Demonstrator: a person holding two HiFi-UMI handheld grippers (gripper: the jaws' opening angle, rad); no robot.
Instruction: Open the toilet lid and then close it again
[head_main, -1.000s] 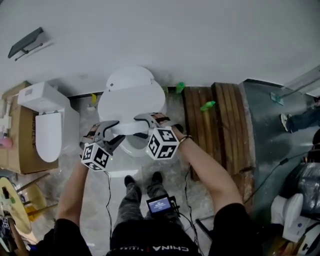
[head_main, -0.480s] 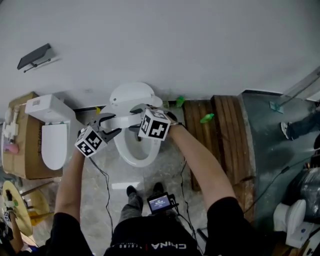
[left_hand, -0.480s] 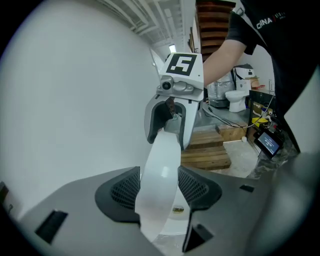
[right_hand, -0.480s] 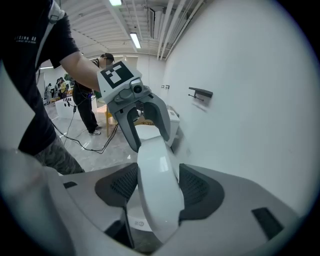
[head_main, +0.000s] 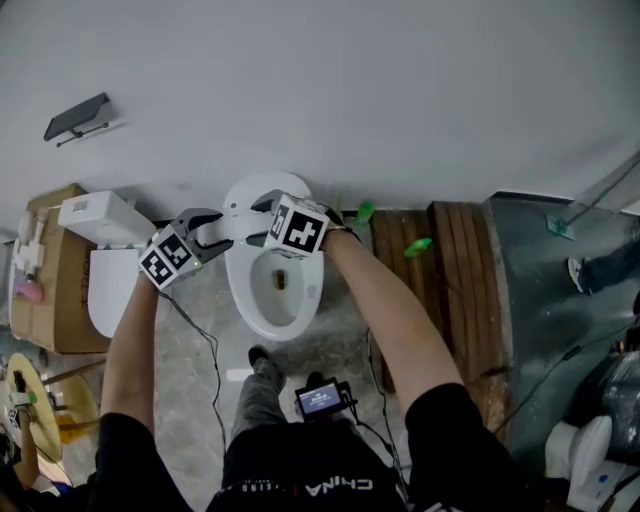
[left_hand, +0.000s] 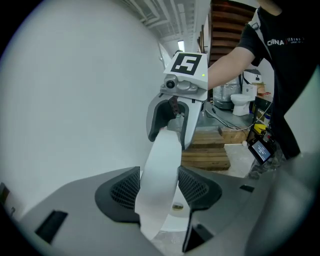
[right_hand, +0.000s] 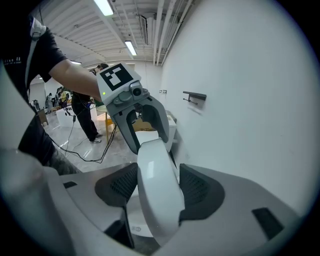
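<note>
The white toilet stands against the wall with its bowl uncovered. Its lid is raised steeply, close to upright, and shows edge-on between my two grippers. My left gripper is shut on the lid's left rim. My right gripper is shut on its right rim. In the left gripper view the lid's rim runs up between the pads to the right gripper opposite. In the right gripper view the rim fills the gap between the jaws, with the left gripper beyond it.
A second toilet sits on a cardboard box at the left. A wooden pallet lies right of the bowl, with green items by the wall. A black bracket hangs on the wall. Cables trail across the floor.
Both grippers have risen toward the wall with the lid held in them. The lid has swung from lying low over the bowl to nearly upright, uncovering the bowl.
</note>
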